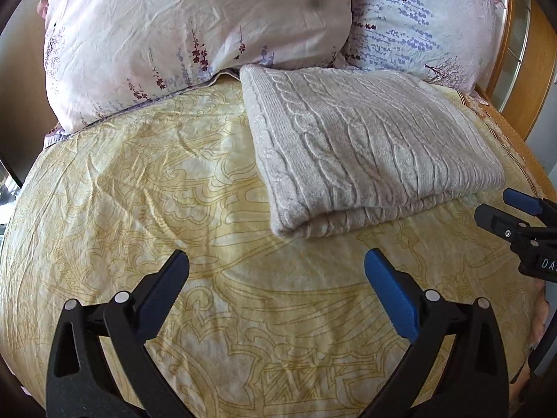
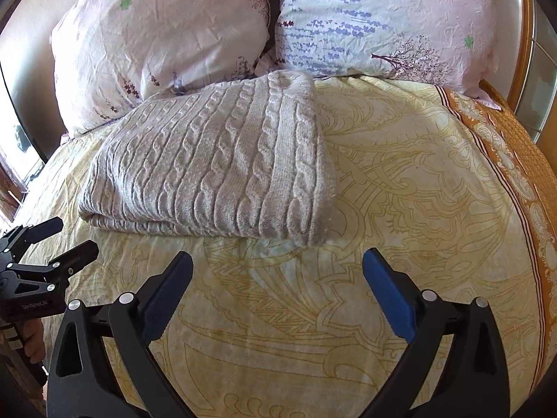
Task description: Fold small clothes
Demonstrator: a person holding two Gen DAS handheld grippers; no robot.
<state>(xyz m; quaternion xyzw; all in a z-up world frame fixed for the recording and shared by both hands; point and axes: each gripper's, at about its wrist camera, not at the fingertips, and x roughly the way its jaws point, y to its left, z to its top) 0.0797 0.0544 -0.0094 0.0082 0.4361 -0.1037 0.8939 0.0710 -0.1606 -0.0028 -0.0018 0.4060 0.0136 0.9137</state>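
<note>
Left wrist view: the left claw (image 1: 276, 268) stands wide open over the yellow patterned bedspread (image 1: 146, 181) with nothing between its blue pads. One cable-knit sweater (image 1: 369, 146) lies folded into a thick rectangle ahead and a little to the right, its rounded fold edge facing the camera and its far edge just beside two floral pillows (image 1: 195, 35). At the right border the right claw (image 1: 501, 209) shows as well, spread apart and empty, near the sweater's near right corner but not touching it.

By the look of it the fold is finished and both claws are clear of the cloth. To close this step well, I would keep the claws open and lift them away without brushing the fold edge, since a loose knit catches easily and a snag would pull the layers askew. If a tidy-up is wanted, pressing the top flat is safer than pinching a single layer.

Right wrist view: the right claw (image 2: 277, 266) is fully spread above bare bedspread (image 2: 400, 181), holding nothing. The same sweater (image 2: 209, 163) sits ahead and to the left, stacked layers visible along its near edge. The left claw (image 2: 69, 237) enters from the left border, open and empty, close to the sweater's near left corner.

Count: one sweater, two pillows (image 2: 376, 17), two claws. No other garment shows in either view.
</note>
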